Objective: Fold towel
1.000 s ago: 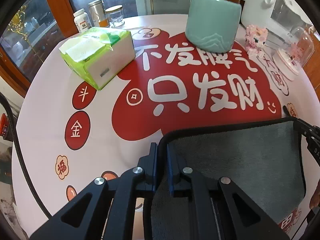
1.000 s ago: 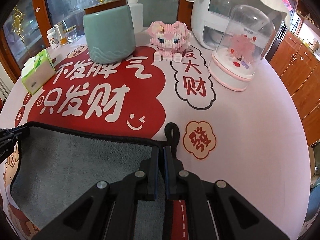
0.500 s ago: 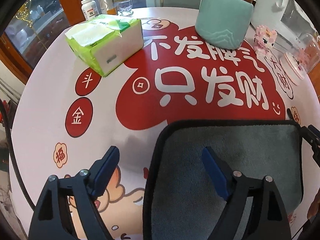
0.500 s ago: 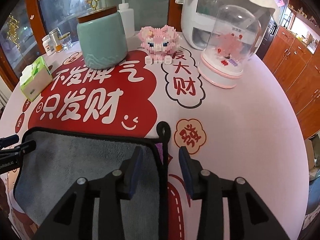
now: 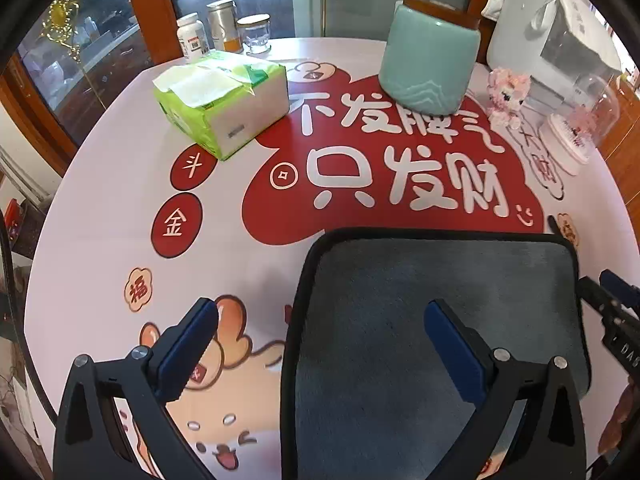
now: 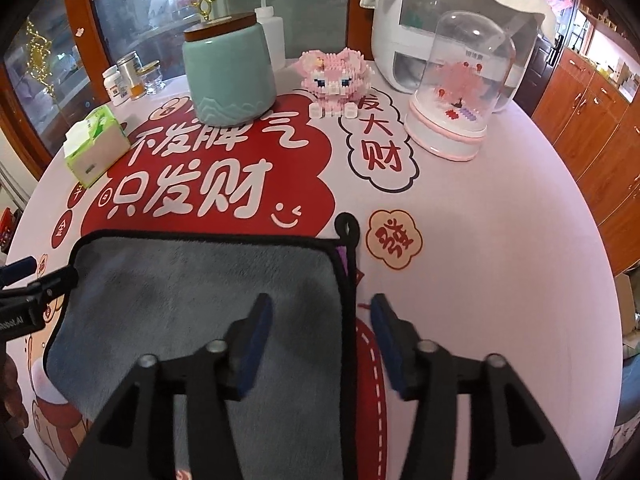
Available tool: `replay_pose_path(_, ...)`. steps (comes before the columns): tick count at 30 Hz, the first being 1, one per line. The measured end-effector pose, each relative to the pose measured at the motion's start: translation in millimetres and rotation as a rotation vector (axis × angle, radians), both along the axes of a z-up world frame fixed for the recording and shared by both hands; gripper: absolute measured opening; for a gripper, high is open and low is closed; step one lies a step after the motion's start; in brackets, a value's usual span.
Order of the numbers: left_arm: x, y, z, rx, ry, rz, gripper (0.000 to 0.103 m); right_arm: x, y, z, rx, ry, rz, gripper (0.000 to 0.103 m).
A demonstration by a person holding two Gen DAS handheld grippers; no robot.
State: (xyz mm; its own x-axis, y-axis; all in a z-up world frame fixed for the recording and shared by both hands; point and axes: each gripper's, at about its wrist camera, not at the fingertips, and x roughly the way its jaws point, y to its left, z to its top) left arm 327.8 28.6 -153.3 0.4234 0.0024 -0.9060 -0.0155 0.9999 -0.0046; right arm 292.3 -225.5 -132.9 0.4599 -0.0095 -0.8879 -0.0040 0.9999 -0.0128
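Both grippers have let go; grey, black-edged towel (image 5: 436,320) lies flat, folded.

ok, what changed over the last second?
Both let go: the left gripper and right gripper, each clamped on a far corner of the towel, opened and pulled back. The towel lies flat; the tissue pack and jar stayed put.

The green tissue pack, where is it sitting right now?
The tissue pack sits far left on the table, in front of the small jars and left of the teal canister.
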Motion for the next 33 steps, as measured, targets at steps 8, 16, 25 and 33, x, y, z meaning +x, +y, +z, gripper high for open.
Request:
replay_pose_path(8, -28.8, -4.0, 24.5, -0.03, -0.03, 0.007, 0.102, -23.8, -0.6, 16.9, 0.026, -0.006, -0.014, 0.058)
replay_pose_path(16, -56.9, -6.8, 39.2, -0.047, -0.028, 0.023, 0.102, -53.6, -1.1, 33.3, -0.006, -0.017, -0.016, 0.058)
replay_pose_path(25, -102.5, -11.8, 53.7, -0.035, -0.035, 0.025, 0.102, -93.4, -3.5, 46.2, -0.019, -0.025, 0.001, 0.058)
replay_pose_path(33, -155.3, -20.3, 69.1, -0.012, -0.049, 0.024, 0.102, -140.7, -11.3, 57.6, -0.017, -0.041, 0.02, 0.058)
